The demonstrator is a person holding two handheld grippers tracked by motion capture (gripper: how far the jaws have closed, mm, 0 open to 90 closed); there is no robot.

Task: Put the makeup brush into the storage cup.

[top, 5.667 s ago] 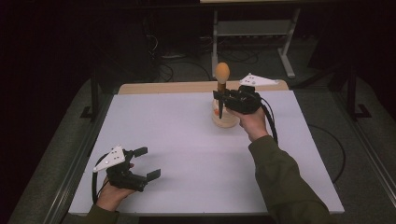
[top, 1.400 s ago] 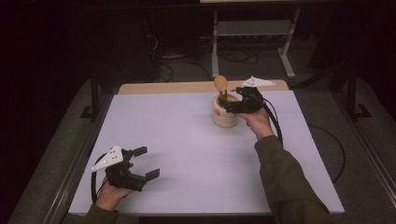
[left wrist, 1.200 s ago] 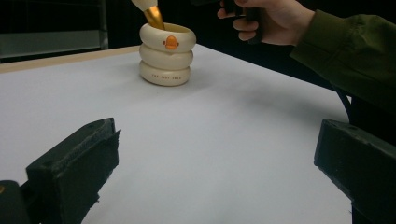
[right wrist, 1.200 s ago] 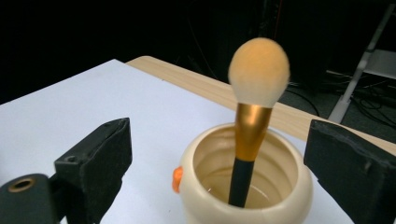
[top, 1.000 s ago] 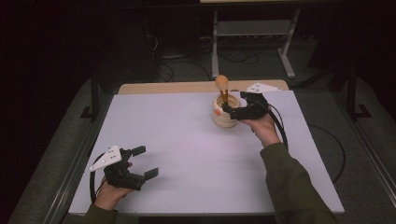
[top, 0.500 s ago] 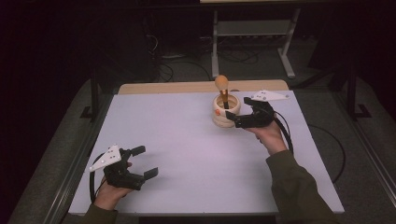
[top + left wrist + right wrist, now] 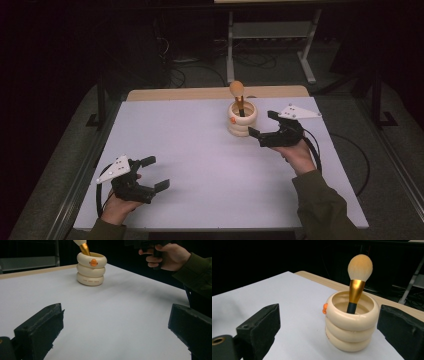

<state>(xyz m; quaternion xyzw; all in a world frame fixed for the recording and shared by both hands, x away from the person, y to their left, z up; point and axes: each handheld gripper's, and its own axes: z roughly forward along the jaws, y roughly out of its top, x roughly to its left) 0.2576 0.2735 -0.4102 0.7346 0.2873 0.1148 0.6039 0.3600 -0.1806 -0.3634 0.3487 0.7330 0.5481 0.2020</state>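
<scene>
We hold our right gripper (image 7: 260,125) just beside the cup (image 7: 242,120), its jaws spread wide and empty, their tips pointing at the cup's side without touching it. In the right gripper view the cup (image 7: 351,322) stands between and just beyond the two jaws. The brush (image 7: 238,97) stands in the cup, tilted a little, bristles up, handle down inside the rim. Our left gripper (image 7: 150,173) rests well apart from the cup, at the near edge of the table (image 7: 200,150), jaws also spread and holding nothing.
</scene>
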